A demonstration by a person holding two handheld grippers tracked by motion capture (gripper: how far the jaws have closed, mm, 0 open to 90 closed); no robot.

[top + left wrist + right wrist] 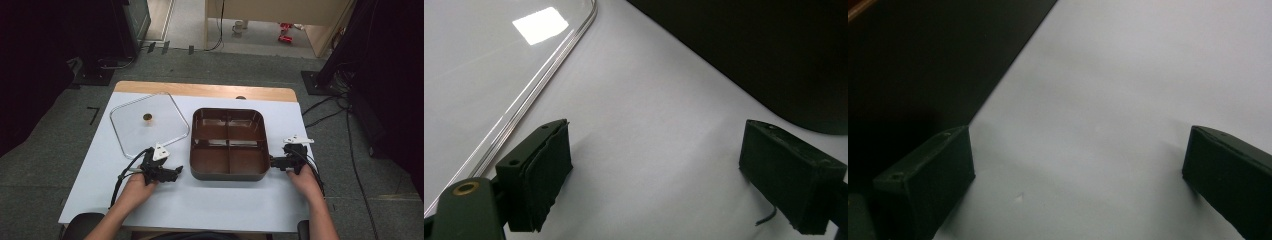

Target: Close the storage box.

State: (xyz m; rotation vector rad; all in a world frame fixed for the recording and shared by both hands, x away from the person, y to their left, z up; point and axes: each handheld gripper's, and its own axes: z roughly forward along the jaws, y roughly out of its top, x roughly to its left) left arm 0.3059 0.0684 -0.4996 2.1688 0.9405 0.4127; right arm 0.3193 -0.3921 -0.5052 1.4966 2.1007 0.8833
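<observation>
Two tools flank my brown divided tray (228, 145) at mid-desk (200, 200): left tool (176, 171) and right tool (274, 162) both spread, empty; glass lid (149, 122) lies left.

Brown four-compartment tray (229, 144) and clear glass lid (149, 122), both flat on the white worktop.

Square with rounded corners, dark brown, divided by a cross into four empty sections, placed near the middle. Just beside on the left: transparent, metal-rimmed, rounded-square, small brown knob (148, 117) at centre, lying apart from the tray, not touching.
</observation>
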